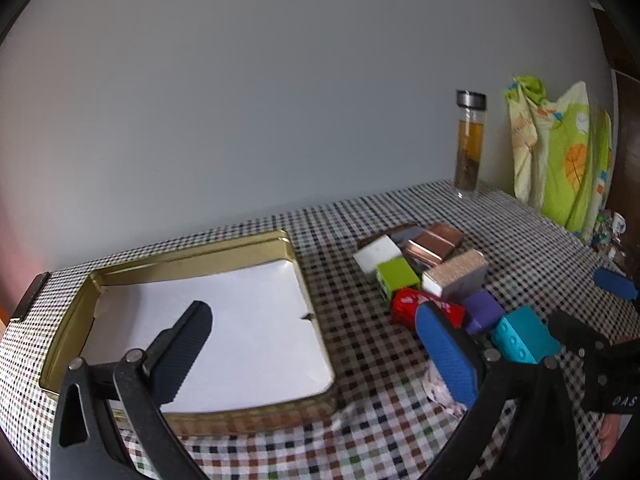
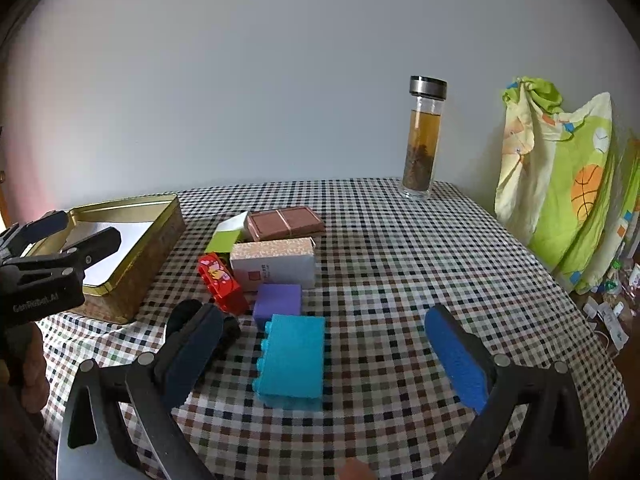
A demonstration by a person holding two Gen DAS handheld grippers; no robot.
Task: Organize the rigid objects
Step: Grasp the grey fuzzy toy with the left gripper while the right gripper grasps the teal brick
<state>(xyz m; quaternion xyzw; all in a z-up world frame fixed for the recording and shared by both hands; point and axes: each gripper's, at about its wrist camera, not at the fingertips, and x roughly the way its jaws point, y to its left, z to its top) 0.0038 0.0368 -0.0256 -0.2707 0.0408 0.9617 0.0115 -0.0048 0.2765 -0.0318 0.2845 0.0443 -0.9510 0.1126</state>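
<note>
Right wrist view, one gold tin (image 2: 156,240), two toy bricks, one bottle (image 2: 422,136)

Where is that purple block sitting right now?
In the right wrist view, the purple block sits on the checked cloth, between the turquoise brick and the speckled box.

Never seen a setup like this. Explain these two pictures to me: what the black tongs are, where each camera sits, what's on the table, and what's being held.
The tongs are two hand-held grippers, one in each of a person's hands. Each carries a camera looking along its fingers. One picture comes from the left gripper, which hovers by a gold tin tray lined with white paper. The other comes from the right gripper, which points at a teal block. On the checked tablecloth also lie a purple block, a red block, several small boxes and a glass bottle. Both grippers are open; nothing is held.
</note>
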